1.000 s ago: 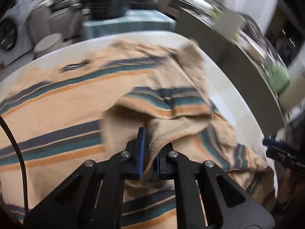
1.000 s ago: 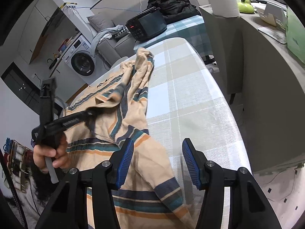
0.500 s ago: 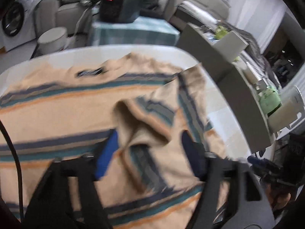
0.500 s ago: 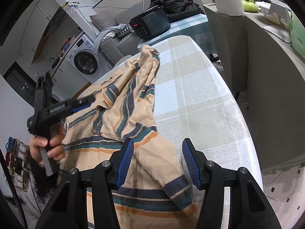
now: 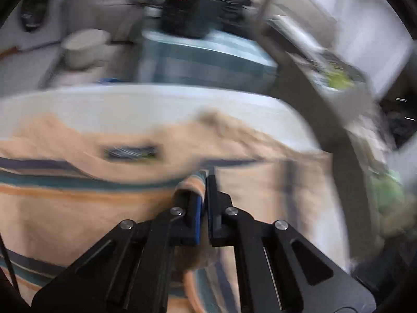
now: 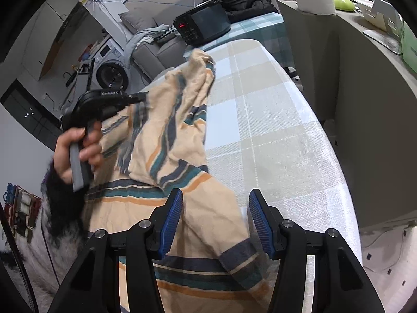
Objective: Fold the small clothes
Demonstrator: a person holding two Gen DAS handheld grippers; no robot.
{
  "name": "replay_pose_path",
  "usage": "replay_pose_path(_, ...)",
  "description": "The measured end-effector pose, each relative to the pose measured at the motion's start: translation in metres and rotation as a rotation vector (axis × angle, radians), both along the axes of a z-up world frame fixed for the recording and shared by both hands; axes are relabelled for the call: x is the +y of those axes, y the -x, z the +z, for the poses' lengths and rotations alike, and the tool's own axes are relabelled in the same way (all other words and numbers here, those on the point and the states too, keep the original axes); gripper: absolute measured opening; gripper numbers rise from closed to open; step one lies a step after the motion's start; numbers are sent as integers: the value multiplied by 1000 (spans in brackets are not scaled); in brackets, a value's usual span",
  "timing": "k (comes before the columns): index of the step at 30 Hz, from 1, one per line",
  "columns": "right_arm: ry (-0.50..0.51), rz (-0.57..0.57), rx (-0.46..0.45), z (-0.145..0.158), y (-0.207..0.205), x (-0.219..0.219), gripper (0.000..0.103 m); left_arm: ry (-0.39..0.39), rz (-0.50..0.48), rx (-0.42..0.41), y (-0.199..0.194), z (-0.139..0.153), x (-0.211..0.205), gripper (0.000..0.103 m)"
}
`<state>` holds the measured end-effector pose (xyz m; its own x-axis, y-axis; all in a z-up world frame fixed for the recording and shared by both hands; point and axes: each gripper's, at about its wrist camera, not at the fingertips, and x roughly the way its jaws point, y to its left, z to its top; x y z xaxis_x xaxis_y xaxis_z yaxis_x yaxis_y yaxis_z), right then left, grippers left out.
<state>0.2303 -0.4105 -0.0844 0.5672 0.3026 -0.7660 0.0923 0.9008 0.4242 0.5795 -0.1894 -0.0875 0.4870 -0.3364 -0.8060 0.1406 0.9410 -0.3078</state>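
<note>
Looking along the left gripper (image 5: 203, 195) through its blurred wrist camera, the two black fingers (image 5: 215, 203) stood pressed together on a rolled edge of the striped shirt (image 5: 78, 203), a peach garment with teal, navy and orange bands. That pinched fold sat at the frame's centre, curling over the finger at 11 o'clock of the tips. The shirt spread from 9 o'clock across the lower half, lying on the pale table (image 5: 130, 101), whose bare surface curved from 10 to 2 o'clock. A dark label (image 5: 130, 152) showed on the cloth toward 10 o'clock. Beyond the table, at 12 o'clock, stood a black appliance (image 5: 182, 13) with red lights.

From the right wrist camera, the right gripper (image 6: 216, 221) hung with its blue-padded fingers (image 6: 172, 219) roughly half apart, pressing on nothing; a sleeve with a navy cuff (image 6: 237, 258) lay below and between them. The shirt ran from 6 o'clock up to a bunched end near 12 o'clock, on the checked table cover (image 6: 273, 130). At 9 o'clock a hand (image 6: 75, 151) gripped the left gripper's handle, its tip buried in the cloth. A washing machine (image 6: 112, 75) stood at 10 o'clock.
</note>
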Motion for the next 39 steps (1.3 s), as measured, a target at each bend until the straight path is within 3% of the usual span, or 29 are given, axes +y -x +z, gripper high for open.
replay_pose_path(3, 11, 8, 4, 0, 3, 2, 54, 55, 19, 99, -12, -13, 20, 1)
replay_pose_path(6, 25, 36, 4, 0, 4, 7, 54, 50, 6, 73, -2, -10, 25, 1)
replay_pose_path(10, 52, 85, 7, 0, 1, 22, 54, -15, -6, 32, 23, -2, 27, 4)
replay_pose_path(13, 109, 142, 11, -1, -8, 37, 54, -20, -24, 9, 51, 11, 36, 8)
replay_pose_path(17, 264, 187, 29, -8, -23, 57, 54, -13, -23, 3, 88, 24, 47, 17)
replay_pose_path(20, 350, 202, 22, -9, -29, 68, 54, -24, -31, 1, 119, 26, 51, 18)
replay_pose_path(28, 403, 247, -1, -6, -39, 84, 54, -44, -41, 34, 207, 6, 63, 18)
replay_pose_path(34, 450, 263, -17, -1, -41, 95, 54, -95, -43, 23, 238, -9, 67, 20)
replay_pose_path(38, 485, 280, -17, -5, -44, 102, 31, -100, -62, 6, 243, -10, 69, 21)
replay_pose_path(39, 476, 267, -19, -5, -45, 100, 20, -104, -68, 2, 242, -9, 69, 21)
